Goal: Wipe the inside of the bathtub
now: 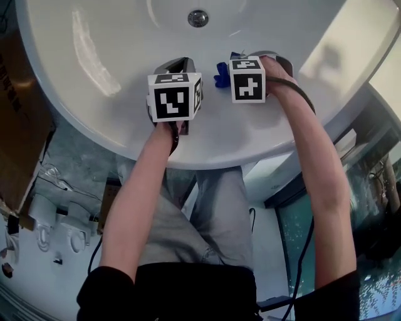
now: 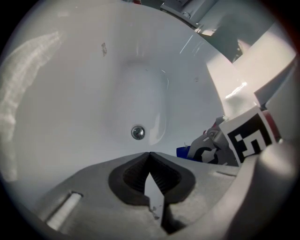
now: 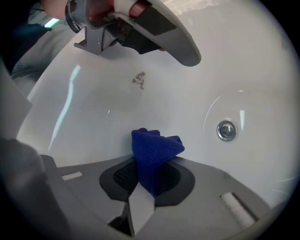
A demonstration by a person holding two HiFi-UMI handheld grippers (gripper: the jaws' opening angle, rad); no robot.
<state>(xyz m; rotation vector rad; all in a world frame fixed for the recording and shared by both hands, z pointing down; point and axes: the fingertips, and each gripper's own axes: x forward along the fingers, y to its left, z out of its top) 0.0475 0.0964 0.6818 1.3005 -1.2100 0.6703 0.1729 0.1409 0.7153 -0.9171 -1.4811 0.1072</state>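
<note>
The white bathtub (image 1: pixel 94 106) curves below me, its round metal drain (image 1: pixel 198 17) at the far end. My right gripper (image 3: pixel 151 161) is shut on a folded blue cloth (image 3: pixel 154 146), which is held just above the tub's inner wall. The cloth (image 1: pixel 220 73) pokes out left of the right marker cube (image 1: pixel 247 78). My left gripper (image 2: pixel 150 154) is shut with nothing in it, hovering over the tub beside the right one. In the right gripper view a small brown smudge (image 3: pixel 139 79) marks the wall ahead of the cloth, under the left gripper (image 3: pixel 140 28).
A brown carton (image 1: pixel 19 125) stands left of the tub. White fixtures (image 1: pixel 56 222) and cables lie on the floor beside my legs. A dark glass surface (image 1: pixel 369 207) lies to the right. The drain (image 3: pixel 226 130) sits right of the cloth.
</note>
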